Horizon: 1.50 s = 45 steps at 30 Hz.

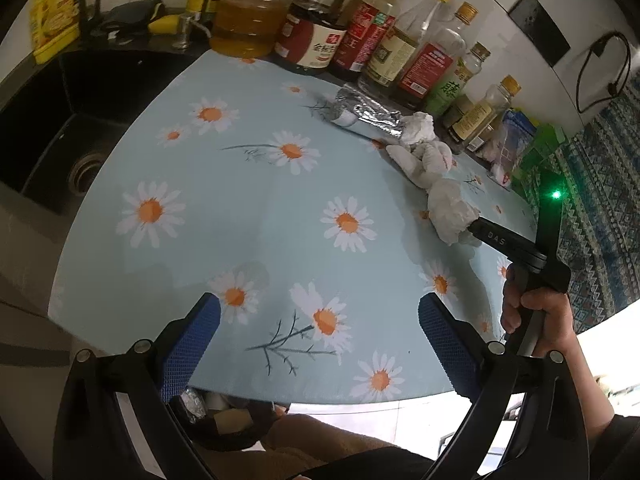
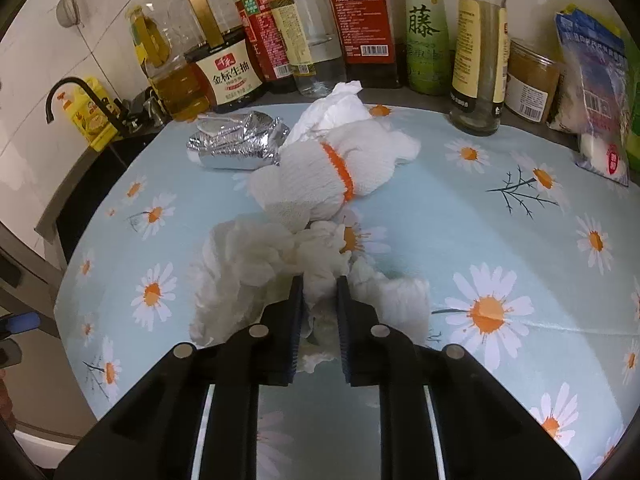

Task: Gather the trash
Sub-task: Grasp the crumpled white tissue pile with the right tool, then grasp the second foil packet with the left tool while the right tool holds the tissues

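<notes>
Our right gripper (image 2: 319, 284) pinches the crumpled white tissue (image 2: 256, 264) beside the white orange-cuffed glove (image 2: 320, 176); our left gripper (image 1: 319, 312) gapes wide.

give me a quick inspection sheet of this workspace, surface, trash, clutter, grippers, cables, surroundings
surface: daisy tablecloth, flat, pale blue.
job's things: crumpled tissue nearest the right gripper; white glove with an orange band behind it; another tissue wad further back; foil wrapper to its left.
clutter: row of bottles along the back edge; spice jar; plastic bag at right.
grippers: left gripper open over bare cloth; right gripper shut on the crumpled tissue.
cables: black cable hanging on the wall.
surroundings: black sink left of the table; bin below the near edge.
</notes>
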Tool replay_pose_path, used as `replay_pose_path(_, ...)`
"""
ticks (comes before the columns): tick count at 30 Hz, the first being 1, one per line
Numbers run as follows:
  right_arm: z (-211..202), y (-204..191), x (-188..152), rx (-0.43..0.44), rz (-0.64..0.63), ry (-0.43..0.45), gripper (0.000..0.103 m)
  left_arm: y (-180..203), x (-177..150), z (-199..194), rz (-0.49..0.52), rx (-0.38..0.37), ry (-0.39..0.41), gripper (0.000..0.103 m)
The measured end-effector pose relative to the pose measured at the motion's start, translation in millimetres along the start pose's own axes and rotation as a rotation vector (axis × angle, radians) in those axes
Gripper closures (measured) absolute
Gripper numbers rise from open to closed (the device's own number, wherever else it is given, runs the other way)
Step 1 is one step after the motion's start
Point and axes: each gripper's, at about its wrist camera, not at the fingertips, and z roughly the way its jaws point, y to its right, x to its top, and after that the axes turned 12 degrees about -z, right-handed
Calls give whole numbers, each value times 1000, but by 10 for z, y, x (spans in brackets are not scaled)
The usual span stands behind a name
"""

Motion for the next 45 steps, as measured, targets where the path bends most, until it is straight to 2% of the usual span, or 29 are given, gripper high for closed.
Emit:
replay_pose_path(7, -330, -32, -71, 26, 38, 54, 86, 253, 268, 114, 102, 3, -8, 7)
replay_pose_path(13, -723, -69, -261, 73, 79, 119, 86, 710, 659, 278, 306, 8, -1, 7)
replay_pose_path(15, -817, -88, -324, 75, 91, 130, 86, 875, 798, 385, 400, 27, -1, 7)
replay_pose_path(20, -942, -107, -512, 88, 128, 138, 86, 1267, 1107, 799, 636, 113, -64, 7)
replay_pose_path(26, -1050, -138, -783, 80, 197, 143, 86, 1564, 1295, 1289, 861, 207, -130, 7)
replay_pose_path(29, -1100, -187, -881, 39, 191, 139, 86, 1643, 1353, 1615, 994, 279, -176, 8)
replay_pose_path(31, -1131, -201, -945, 39, 201, 140, 86, 1662, 1394, 1736, 1040, 309, -177, 8)
replay_pose_path(34, -1147, -198, -1004, 33, 213, 137, 85, 1682, 1467, 1918, 1076, 324, -223, 9)
replay_pose_path(35, -1156, -194, -1023, 31, 217, 137, 85, 1681, 1486, 1975, 1082, 328, -245, 13)
replay_pose_path(37, -1187, -188, -1051, 17, 220, 148, 85, 1669, 1504, 2095, 1109, 350, -288, 29)
replay_pose_path(42, -1228, -190, -1067, 18, 228, 163, 85, 1623, 1536, 2216, 1124, 359, -353, 43)
replay_pose_path(45, -1224, -196, -1064, 19, 223, 164, 85, 1608, 1556, 2190, 1120, 339, -364, 46)
